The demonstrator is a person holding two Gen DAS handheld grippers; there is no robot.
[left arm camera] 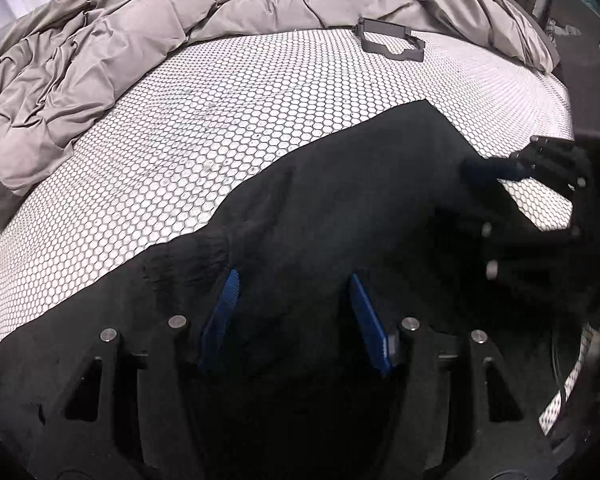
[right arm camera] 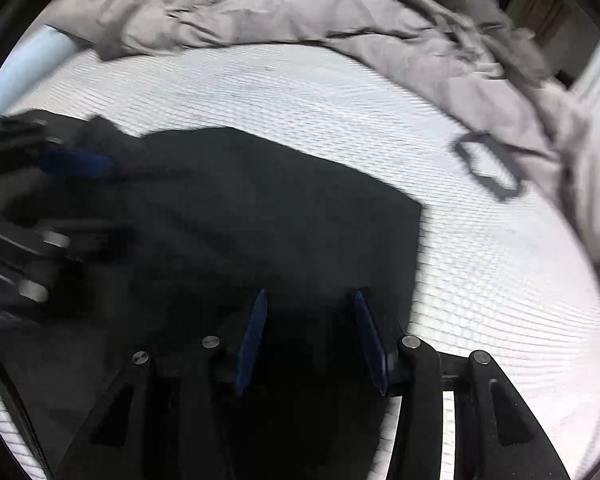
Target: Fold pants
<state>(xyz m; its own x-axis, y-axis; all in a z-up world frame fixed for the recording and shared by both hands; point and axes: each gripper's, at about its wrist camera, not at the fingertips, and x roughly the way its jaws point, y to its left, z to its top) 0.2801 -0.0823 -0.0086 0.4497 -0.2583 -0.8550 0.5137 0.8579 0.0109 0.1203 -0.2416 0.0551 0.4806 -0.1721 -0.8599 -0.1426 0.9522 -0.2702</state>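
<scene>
Black fabric pants [left arm camera: 340,208] lie spread across the lower half of both wrist views on a white mattress with a honeycomb-patterned cover [left arm camera: 228,120], one straight-edged corner reaching toward the centre right of the left view. The left gripper [left arm camera: 294,280] and the right gripper [right arm camera: 310,296] each hover low over the dark cloth with blue-padded jaws parted — nothing pinched between them (the right view is motion-blurred). A crumpled grey quilted duvet [left arm camera: 100,40] fills the upper frame, and a small dark grey plastic frame [left arm camera: 390,40] rests on the mattress just below it.
</scene>
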